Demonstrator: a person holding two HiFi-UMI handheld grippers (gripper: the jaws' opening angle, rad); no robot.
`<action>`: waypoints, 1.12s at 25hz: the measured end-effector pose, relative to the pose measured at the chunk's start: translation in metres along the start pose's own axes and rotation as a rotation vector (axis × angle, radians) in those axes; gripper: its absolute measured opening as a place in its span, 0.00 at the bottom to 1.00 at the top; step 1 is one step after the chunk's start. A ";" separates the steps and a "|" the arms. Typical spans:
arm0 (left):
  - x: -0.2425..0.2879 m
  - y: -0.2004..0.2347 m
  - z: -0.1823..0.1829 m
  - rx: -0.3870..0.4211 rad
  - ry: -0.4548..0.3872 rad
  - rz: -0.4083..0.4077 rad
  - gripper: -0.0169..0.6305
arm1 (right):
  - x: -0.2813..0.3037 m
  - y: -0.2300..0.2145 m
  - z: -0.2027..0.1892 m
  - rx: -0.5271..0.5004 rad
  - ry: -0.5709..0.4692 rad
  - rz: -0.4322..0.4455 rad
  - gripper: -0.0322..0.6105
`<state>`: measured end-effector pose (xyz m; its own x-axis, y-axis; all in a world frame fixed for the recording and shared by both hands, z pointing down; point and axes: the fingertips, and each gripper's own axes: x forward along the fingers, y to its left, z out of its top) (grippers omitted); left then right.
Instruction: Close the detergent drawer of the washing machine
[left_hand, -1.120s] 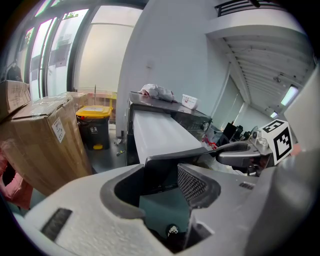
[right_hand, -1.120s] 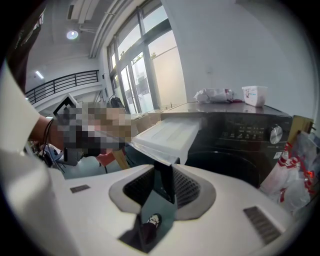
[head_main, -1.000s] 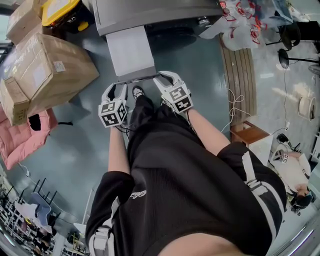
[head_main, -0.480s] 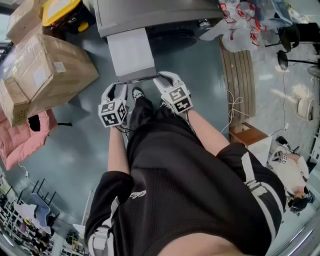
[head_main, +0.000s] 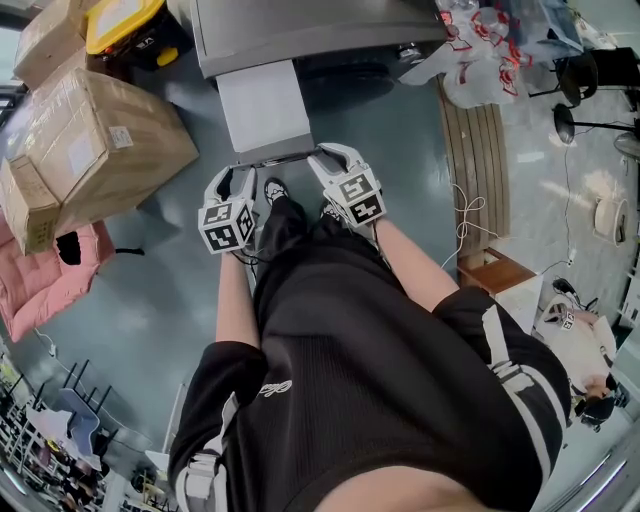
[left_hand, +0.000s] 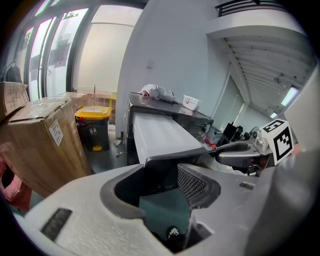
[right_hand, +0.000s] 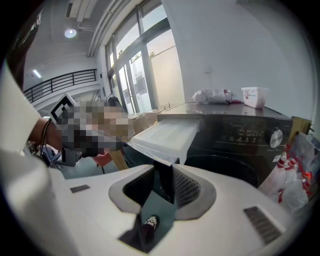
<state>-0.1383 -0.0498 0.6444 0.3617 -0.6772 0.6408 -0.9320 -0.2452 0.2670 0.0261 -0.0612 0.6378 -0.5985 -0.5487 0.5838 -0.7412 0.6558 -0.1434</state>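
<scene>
The white detergent drawer (head_main: 265, 105) stands pulled far out of the dark washing machine (head_main: 300, 30), its dark front panel (head_main: 280, 156) towards me. My left gripper (head_main: 238, 172) is at the panel's left end. In the left gripper view its jaws (left_hand: 160, 175) stand wide, with the panel (left_hand: 165, 167) lying across the fingertips. My right gripper (head_main: 325, 153) is at the panel's right end. Seen from the right gripper (right_hand: 165, 182), the panel's edge (right_hand: 164, 177) sits upright between the meshed pads, which close on it. The drawer's tray (right_hand: 167, 135) runs back to the machine.
Large cardboard boxes (head_main: 90, 140) and a yellow-lidded bin (head_main: 125, 20) stand left of the machine, with a pink garment (head_main: 40, 280) below them. A wooden slatted bench (head_main: 480, 160) and plastic bags (head_main: 480, 50) are on the right. Another person (head_main: 580, 350) is at the far right.
</scene>
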 end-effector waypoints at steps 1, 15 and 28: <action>0.001 0.000 0.001 0.000 -0.001 -0.001 0.36 | 0.001 -0.001 0.001 0.000 -0.003 -0.003 0.23; 0.006 0.003 0.009 0.013 0.003 -0.009 0.36 | 0.004 -0.005 0.016 0.009 -0.012 -0.026 0.23; 0.012 0.002 0.017 0.008 -0.015 0.013 0.36 | 0.007 -0.014 0.020 0.005 -0.010 -0.044 0.23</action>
<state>-0.1368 -0.0700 0.6403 0.3496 -0.6906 0.6331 -0.9366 -0.2418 0.2534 0.0260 -0.0850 0.6278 -0.5684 -0.5821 0.5815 -0.7684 0.6283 -0.1221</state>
